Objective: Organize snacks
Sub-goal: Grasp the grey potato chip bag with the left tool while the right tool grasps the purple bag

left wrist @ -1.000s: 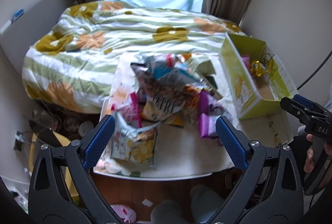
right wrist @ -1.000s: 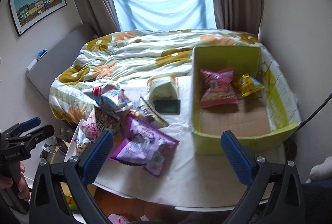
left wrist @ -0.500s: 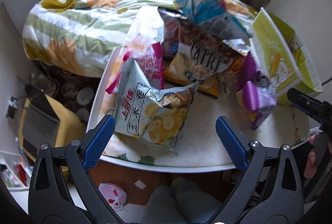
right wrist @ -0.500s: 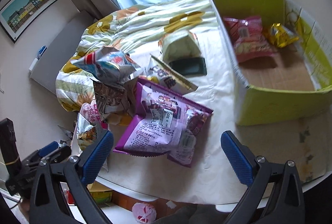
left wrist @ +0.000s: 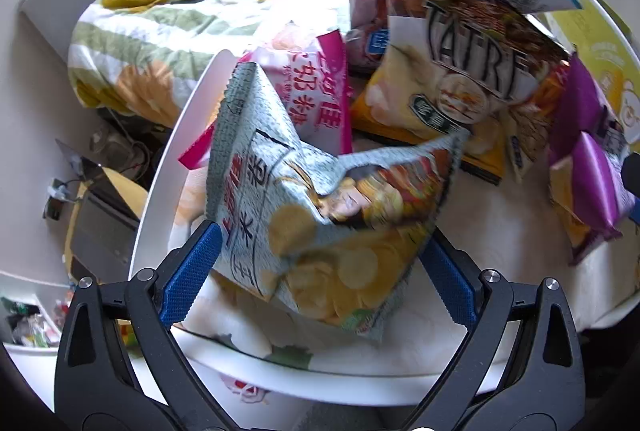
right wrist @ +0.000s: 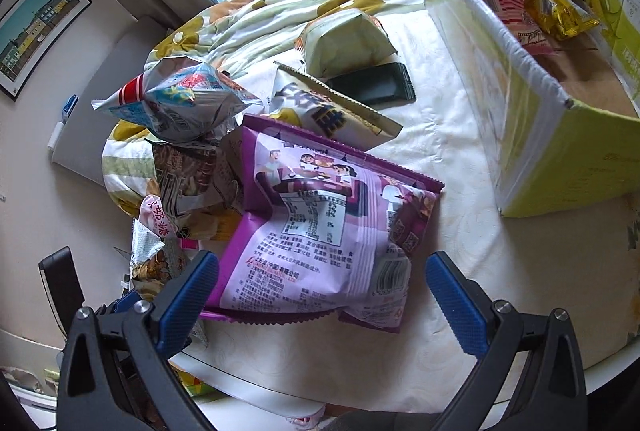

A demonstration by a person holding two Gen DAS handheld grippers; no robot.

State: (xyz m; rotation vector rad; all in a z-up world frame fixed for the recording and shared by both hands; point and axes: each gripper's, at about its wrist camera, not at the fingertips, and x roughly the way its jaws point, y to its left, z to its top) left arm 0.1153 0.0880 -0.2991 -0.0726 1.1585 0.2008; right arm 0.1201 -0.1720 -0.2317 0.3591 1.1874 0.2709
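Observation:
A pale grey chip bag lies at the table's near-left edge, its lower end between the spread blue pads of my left gripper, which is open. Behind it are a pink bag and a dark "TATRE" bag. My right gripper is open too, its pads on either side of the near end of a purple bag. The yellow-green box at right holds a pink-red pack and a gold pack.
A silver-blue bag, a pale green pack and a dark flat packet lie further back on the white table. A flowered quilt covers the bed behind. Clutter sits on the floor at left.
Both grippers have moved down and forward to the snack pile. The grey chip bag and the purple bag now sit between their open pads.

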